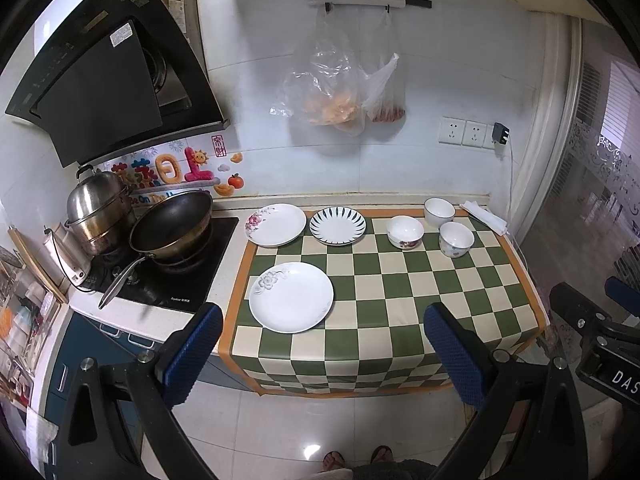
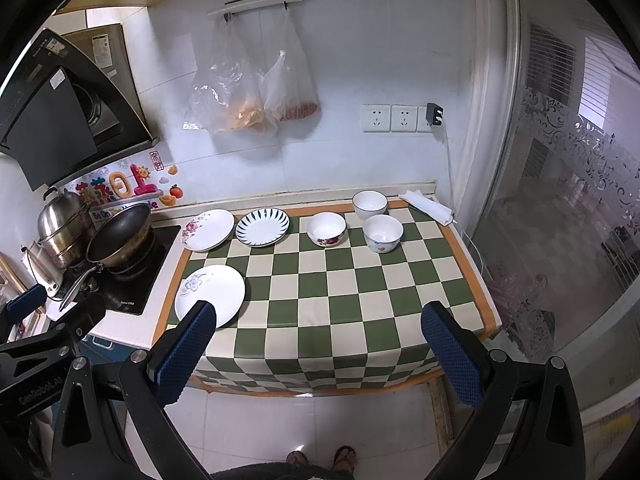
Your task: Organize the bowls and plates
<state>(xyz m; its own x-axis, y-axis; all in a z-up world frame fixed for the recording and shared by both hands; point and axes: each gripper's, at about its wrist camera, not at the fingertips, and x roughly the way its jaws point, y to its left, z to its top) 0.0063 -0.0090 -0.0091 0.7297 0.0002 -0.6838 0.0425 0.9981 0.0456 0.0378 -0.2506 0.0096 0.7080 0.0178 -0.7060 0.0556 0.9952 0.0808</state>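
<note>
Stove (image 1: 168, 272) at the far left carries a steamer pot (image 1: 98, 208) and a wok (image 1: 172, 224), its handle jutting toward the counter's front edge. Right of it the checked cloth (image 1: 400, 292) runs to the counter's right end and hangs over the front.

Three plates sit on the cloth's left part: a floral plate (image 1: 275, 225) at the back, overhanging the cloth's left border, a striped plate (image 1: 337, 226) just beside it, and a big white plate (image 1: 291, 297) nearer the front, apart from both. Three bowls (image 1: 405, 232) (image 1: 439, 212) (image 1: 456, 239) cluster at the back right, close together, with a folded rag (image 1: 483, 216) beyond them by the wall. The whole front right of the cloth lies open, the widest room to move in.

The left gripper (image 1: 320, 356) hangs off the counter's front edge over the floor, fingers spread wide, holding nothing; the big plate lies just ahead, between its fingers' lines. The right gripper (image 2: 316, 352) is likewise spread and empty, back from the edge; the big plate (image 2: 210, 295) sits behind its left finger (image 2: 182, 354), the bowls (image 2: 326, 229) well ahead.
</note>
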